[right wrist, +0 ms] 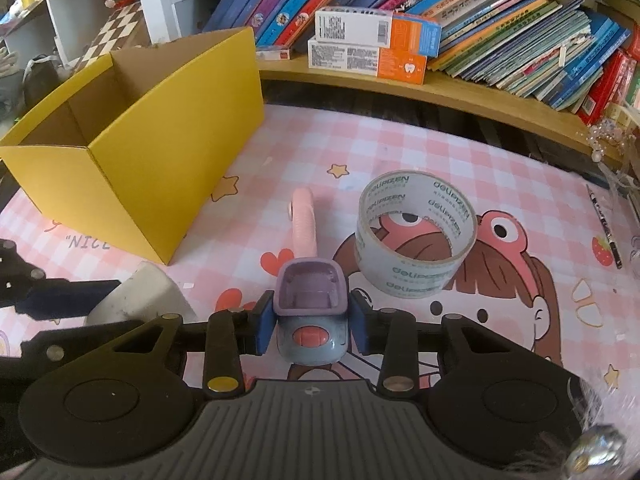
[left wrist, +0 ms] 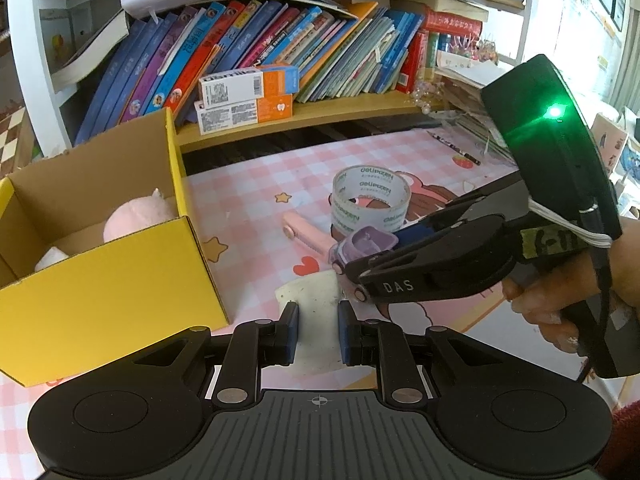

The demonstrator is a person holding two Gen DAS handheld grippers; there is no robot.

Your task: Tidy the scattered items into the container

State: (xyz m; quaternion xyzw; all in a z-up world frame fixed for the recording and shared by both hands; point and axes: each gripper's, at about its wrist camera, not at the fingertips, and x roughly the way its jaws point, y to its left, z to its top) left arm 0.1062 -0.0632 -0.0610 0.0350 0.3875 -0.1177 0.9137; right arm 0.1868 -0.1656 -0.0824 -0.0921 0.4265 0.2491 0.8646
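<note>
A yellow cardboard box (left wrist: pixel 120 280) stands at the left with a pink plush toy (left wrist: pixel 136 220) inside; the box also shows in the right wrist view (right wrist: pixel 160 160). My right gripper (right wrist: pixel 312 320) is shut on a purple and grey toy truck (right wrist: pixel 310 308), seen from the side in the left wrist view (left wrist: pixel 364 246). My left gripper (left wrist: pixel 318 330) is open over a white eraser-like slab (left wrist: pixel 316 300), which also shows in the right wrist view (right wrist: pixel 136 292). A clear tape roll (right wrist: pixel 416 232) and a pink stick-shaped item (right wrist: pixel 304 220) lie on the mat.
A pink checked cartoon mat (right wrist: pixel 440 152) covers the desk. A shelf of leaning books (left wrist: pixel 280 48) and two orange-white boxes (right wrist: pixel 376 40) runs along the back. A pencil (right wrist: pixel 604 224) lies at the right.
</note>
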